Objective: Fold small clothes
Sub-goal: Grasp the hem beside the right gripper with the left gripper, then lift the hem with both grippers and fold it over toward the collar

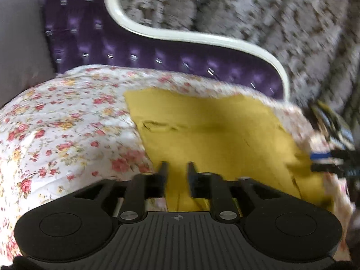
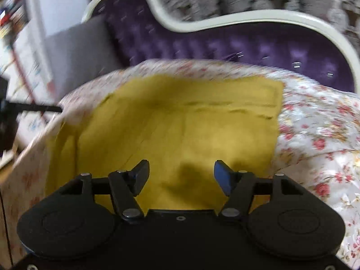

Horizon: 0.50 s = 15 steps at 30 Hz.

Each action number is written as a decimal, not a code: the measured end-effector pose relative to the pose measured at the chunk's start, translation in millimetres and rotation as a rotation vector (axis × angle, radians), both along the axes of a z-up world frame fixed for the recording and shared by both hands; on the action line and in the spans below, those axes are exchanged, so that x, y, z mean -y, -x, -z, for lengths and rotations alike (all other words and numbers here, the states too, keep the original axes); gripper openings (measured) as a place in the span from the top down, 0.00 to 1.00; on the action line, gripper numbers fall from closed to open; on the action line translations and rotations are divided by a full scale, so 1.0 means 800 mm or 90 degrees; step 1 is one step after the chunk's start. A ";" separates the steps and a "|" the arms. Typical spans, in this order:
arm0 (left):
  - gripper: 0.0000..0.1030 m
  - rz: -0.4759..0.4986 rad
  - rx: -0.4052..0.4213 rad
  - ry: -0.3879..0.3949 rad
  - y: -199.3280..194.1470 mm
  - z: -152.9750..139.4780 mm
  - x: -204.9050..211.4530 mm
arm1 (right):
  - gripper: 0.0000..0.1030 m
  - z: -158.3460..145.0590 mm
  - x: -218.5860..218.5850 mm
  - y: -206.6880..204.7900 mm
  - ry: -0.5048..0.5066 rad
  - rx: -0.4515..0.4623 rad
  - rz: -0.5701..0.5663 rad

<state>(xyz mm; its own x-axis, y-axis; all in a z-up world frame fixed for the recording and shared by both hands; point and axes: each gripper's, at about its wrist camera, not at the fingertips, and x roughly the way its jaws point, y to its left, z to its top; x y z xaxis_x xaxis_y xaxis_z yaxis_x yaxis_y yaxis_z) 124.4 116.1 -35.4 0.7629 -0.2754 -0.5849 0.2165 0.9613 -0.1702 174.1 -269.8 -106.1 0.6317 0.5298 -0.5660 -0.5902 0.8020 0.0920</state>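
Note:
A mustard-yellow garment [image 1: 213, 135] lies spread flat on a floral quilt [image 1: 67, 123]; it also shows in the right wrist view [image 2: 180, 123]. My left gripper [image 1: 177, 171] hovers over the garment's near edge with its jaws a narrow gap apart and nothing between them. My right gripper [image 2: 181, 173] is wide open above the garment's near edge, empty. The right gripper's fingers [image 1: 330, 159] appear at the right edge of the left wrist view. The left gripper's fingers [image 2: 33, 108] show at the left edge of the right wrist view.
The quilt [image 2: 315, 135] covers a seat with a tufted purple back [image 1: 135, 51] and a cream curved frame [image 1: 191, 36]. A grey cushion [image 1: 20, 45] stands at the left. Patterned carpet [image 1: 270, 18] lies beyond. Both views are motion-blurred.

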 end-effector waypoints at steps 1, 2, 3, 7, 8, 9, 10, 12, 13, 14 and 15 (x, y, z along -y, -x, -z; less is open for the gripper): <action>0.65 0.021 -0.004 -0.010 0.003 0.002 0.001 | 0.33 0.002 -0.002 0.003 0.008 -0.001 -0.017; 0.64 0.041 -0.007 -0.021 0.006 0.005 0.002 | 0.33 0.004 -0.004 0.006 0.016 -0.003 -0.036; 0.63 0.055 -0.010 -0.034 0.008 0.007 0.003 | 0.32 0.005 -0.006 0.006 0.024 -0.004 -0.049; 0.58 0.082 -0.018 -0.062 0.012 0.012 0.000 | 0.29 0.014 -0.010 0.008 0.072 -0.014 -0.094; 0.56 0.093 -0.020 -0.063 0.011 0.012 -0.002 | 0.29 0.015 -0.008 0.006 0.077 -0.018 -0.100; 0.52 0.107 -0.024 -0.066 0.009 0.013 -0.002 | 0.29 0.016 -0.007 0.004 0.080 -0.021 -0.105; 0.51 0.123 -0.027 -0.071 0.007 0.013 -0.001 | 0.29 0.017 -0.006 0.002 0.082 -0.024 -0.110; 0.51 0.157 -0.029 -0.097 0.002 0.017 0.004 | 0.29 0.019 -0.005 -0.001 0.087 -0.032 -0.119; 0.51 0.175 -0.029 -0.114 -0.002 0.019 0.008 | 0.29 0.020 -0.006 -0.002 0.093 -0.036 -0.124; 0.51 0.190 -0.028 -0.125 -0.007 0.022 0.012 | 0.29 0.020 -0.008 -0.002 0.100 -0.038 -0.130; 0.51 0.201 -0.028 -0.131 -0.009 0.025 0.014 | 0.30 0.021 -0.009 -0.004 0.106 -0.041 -0.136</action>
